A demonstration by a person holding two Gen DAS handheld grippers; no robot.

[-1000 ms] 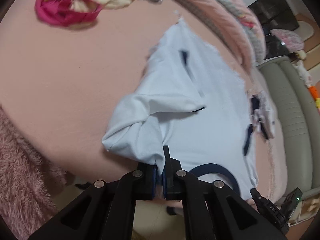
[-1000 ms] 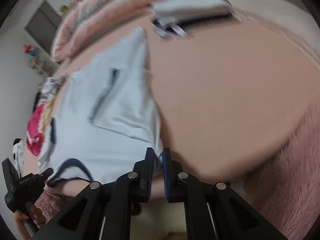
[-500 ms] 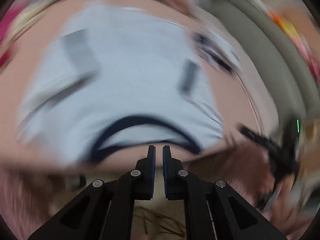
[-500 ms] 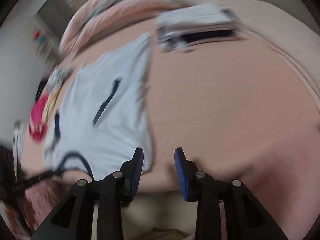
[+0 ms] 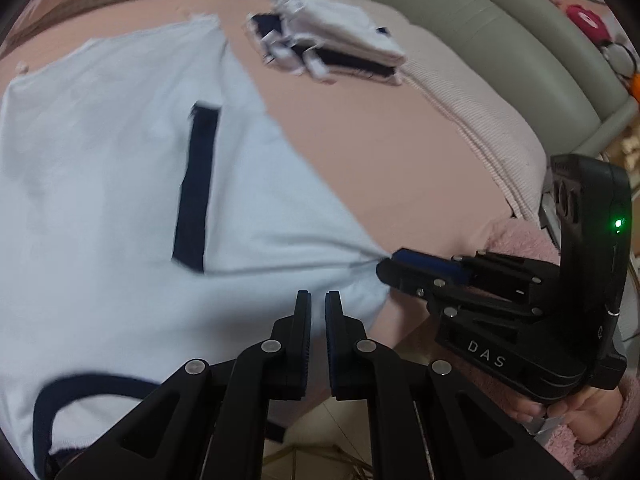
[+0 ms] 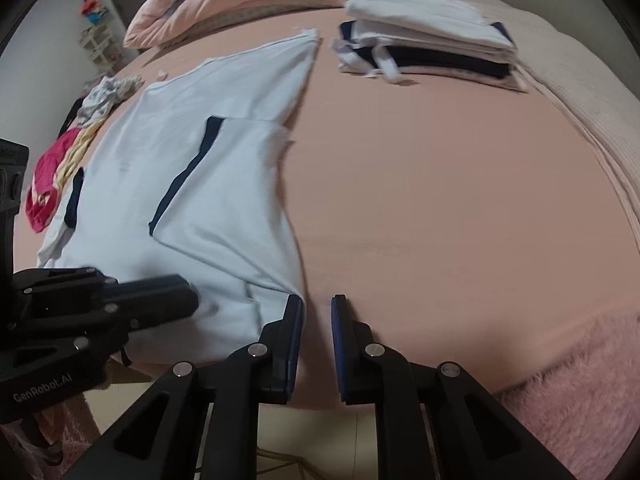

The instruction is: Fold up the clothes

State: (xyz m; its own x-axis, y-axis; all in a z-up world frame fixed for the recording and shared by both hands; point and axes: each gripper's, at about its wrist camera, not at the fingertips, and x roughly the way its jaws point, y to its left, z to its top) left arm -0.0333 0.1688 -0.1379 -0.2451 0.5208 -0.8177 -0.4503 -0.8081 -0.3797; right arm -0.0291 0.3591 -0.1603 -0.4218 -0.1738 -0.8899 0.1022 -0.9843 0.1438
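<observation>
Left gripper (image 5: 318,300): held low over the near edge of the pale blue T-shirt (image 5: 100,168), fingers almost together with a thin gap, nothing clamped between them. Right gripper (image 6: 316,304): at the T-shirt's near right corner, jaws parted to a moderate gap; the left finger (image 6: 294,320) lies against the cloth edge, the other over bare sheet; in the left wrist view its tip appears to meet the shirt's corner, but a firm pinch cannot be confirmed. A hand (image 5: 576,412) in a fluffy pink sleeve (image 5: 600,444) grips the right tool's handle, mostly cut off by the frame. T-shirt: spread flat on the pink bed sheet (image 6: 460,200), navy-trimmed sleeve folded in over the body, navy collar (image 5: 80,388) nearest the left gripper; its lower left portion is hidden behind the left tool in the right wrist view. Stack of folded white and navy clothes (image 6: 432,36): far right of the bed, well apart from the shirt. Heap of pink, yellow and patterned garments (image 6: 64,152): far left edge, partly blurred. Rolled pink bedding (image 6: 248,4): at the head of the bed.
</observation>
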